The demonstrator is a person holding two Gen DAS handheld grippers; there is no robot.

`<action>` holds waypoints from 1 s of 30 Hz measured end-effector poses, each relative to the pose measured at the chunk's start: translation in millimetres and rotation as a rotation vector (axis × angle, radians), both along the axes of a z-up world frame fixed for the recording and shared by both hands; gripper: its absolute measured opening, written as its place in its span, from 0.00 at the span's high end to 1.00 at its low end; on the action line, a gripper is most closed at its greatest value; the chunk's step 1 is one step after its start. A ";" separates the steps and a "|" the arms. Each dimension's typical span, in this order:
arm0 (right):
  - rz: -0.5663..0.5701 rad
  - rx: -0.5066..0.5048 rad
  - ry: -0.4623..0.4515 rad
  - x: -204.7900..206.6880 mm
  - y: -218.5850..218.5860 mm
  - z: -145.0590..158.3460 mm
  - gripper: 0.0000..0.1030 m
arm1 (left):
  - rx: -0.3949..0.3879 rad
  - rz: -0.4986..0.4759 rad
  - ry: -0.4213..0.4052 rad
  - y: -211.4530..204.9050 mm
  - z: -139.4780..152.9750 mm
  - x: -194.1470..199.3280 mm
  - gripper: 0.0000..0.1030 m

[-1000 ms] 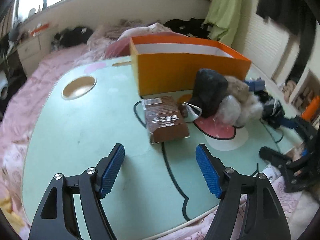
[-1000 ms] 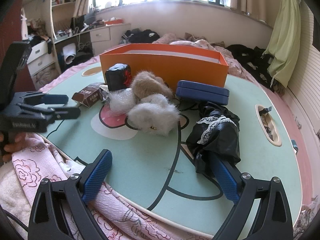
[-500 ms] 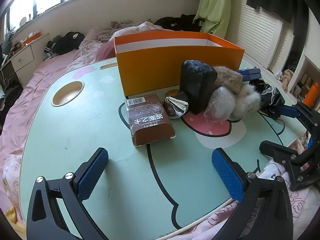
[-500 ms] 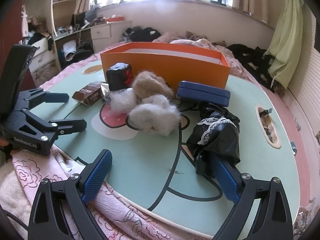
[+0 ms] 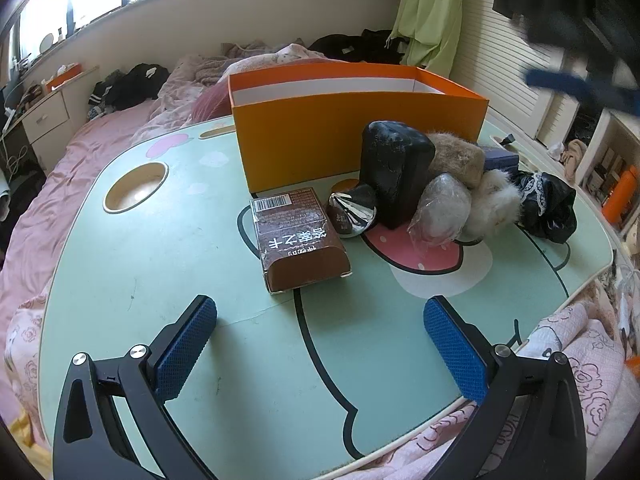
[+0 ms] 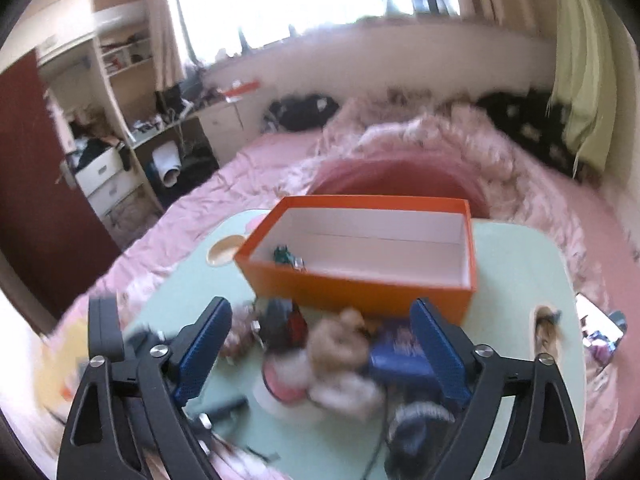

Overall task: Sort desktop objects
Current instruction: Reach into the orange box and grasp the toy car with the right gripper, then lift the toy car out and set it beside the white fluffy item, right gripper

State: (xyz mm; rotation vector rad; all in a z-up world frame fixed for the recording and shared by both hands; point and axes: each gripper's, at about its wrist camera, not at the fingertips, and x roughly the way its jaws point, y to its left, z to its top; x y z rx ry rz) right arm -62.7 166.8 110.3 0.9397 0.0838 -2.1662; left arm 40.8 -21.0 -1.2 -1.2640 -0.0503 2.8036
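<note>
Left tool [image 5: 320,334] spread to its widest above the mint-green bench [image 5: 168,264], nothing between its blue pads [image 5: 184,344]. Straight ahead, just past the tips and centred between them: brown carton [image 5: 298,236] lying flat. Beyond it, touching or nearly so: silver-foil piece [image 5: 352,210], black block [image 5: 394,174], plastic-wrapped white puff [image 5: 442,206], tan and white fur balls [image 5: 456,156], black lace-trimmed bundle [image 5: 548,202]. Orange box [image 5: 352,138] behind the pile.

Right tool [image 6: 320,356] held high over the blurred pile, narrowing yet gripping nothing; navy case [image 6: 400,354] beneath its right finger, orange box ahead with a small green item [image 6: 285,255] in its left corner.
</note>
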 end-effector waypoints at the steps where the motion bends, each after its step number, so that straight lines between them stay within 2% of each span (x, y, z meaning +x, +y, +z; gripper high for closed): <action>1: 0.000 0.011 -0.048 -15.1 -11.2 3.8 0.21 | 0.000 0.000 0.000 0.0 -0.1 0.0 0.00; 4: 0.008 0.078 -0.155 -54.1 -49.4 2.7 0.33 | 0.001 -0.001 0.001 -0.4 0.1 -0.3 0.00; 9: 0.109 0.256 -0.291 -92.4 -120.4 -33.5 0.34 | 0.002 -0.001 0.004 -1.1 1.0 -0.8 0.00; 12: 0.139 0.357 -0.347 -104.7 -146.2 -58.4 0.43 | 0.004 -0.001 0.007 -1.2 2.0 -0.1 0.00; 14: 0.171 0.387 -0.400 -110.9 -159.0 -70.3 0.52 | 0.005 -0.001 0.008 -0.4 2.3 -0.3 0.00; 19: 0.206 0.421 -0.503 -123.3 -175.7 -98.7 0.51 | 0.006 0.000 0.009 -0.1 1.6 1.2 0.00; 22: 0.201 0.474 -0.411 -115.6 -176.3 -97.6 0.63 | 0.009 0.001 0.008 -0.6 1.0 0.6 0.00; 23: 0.202 0.471 -0.407 -112.6 -174.6 -97.6 0.65 | 0.009 0.001 0.008 -0.6 1.3 -0.2 0.00; 24: 0.207 0.458 -0.424 -110.7 -173.5 -97.5 0.73 | 0.008 0.002 0.007 -0.1 1.3 -0.7 0.00; 30: 0.155 0.354 -0.450 -120.1 -150.9 -94.9 0.74 | 0.009 0.002 0.009 0.0 1.1 -0.8 0.00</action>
